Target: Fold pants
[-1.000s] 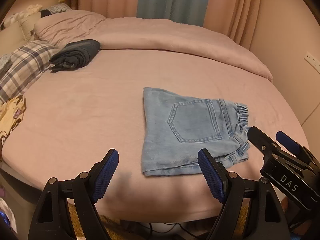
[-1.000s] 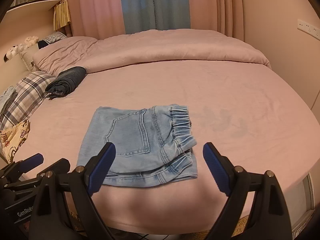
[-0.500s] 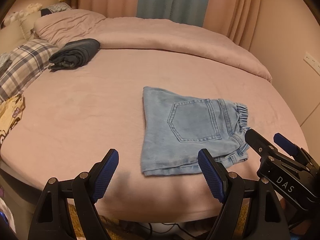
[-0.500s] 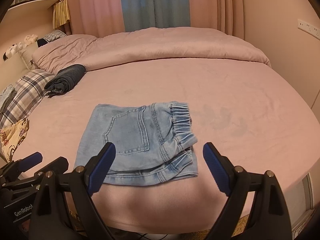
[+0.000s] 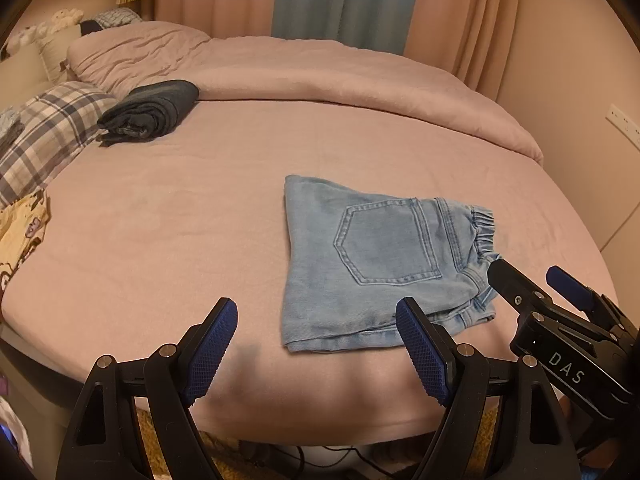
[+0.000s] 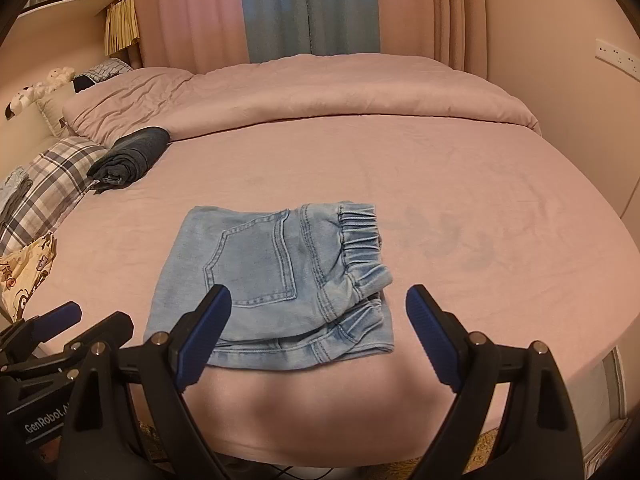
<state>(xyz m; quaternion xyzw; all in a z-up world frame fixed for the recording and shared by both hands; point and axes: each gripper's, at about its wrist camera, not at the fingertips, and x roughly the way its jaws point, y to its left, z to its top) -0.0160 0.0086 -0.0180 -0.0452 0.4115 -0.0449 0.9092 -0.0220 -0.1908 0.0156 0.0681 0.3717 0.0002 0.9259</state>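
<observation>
Light blue denim pants (image 5: 376, 264) lie folded into a compact rectangle on the pink bed, back pocket up, elastic waistband to the right. They also show in the right wrist view (image 6: 280, 280). My left gripper (image 5: 316, 348) is open and empty, held above the bed's near edge, left of the pants. My right gripper (image 6: 316, 336) is open and empty, just in front of the pants' near edge. The right gripper also shows in the left wrist view (image 5: 540, 288), beside the waistband.
A dark folded garment (image 5: 152, 114) lies at the far left of the bed. A plaid pillow (image 5: 44, 128) and a yellow printed cloth (image 5: 20, 236) sit at the left edge. A rolled pink duvet (image 5: 340, 76) lines the back. Curtains and walls stand behind.
Both grippers have drawn back slightly from the pants and stayed open. The pants have not moved.
</observation>
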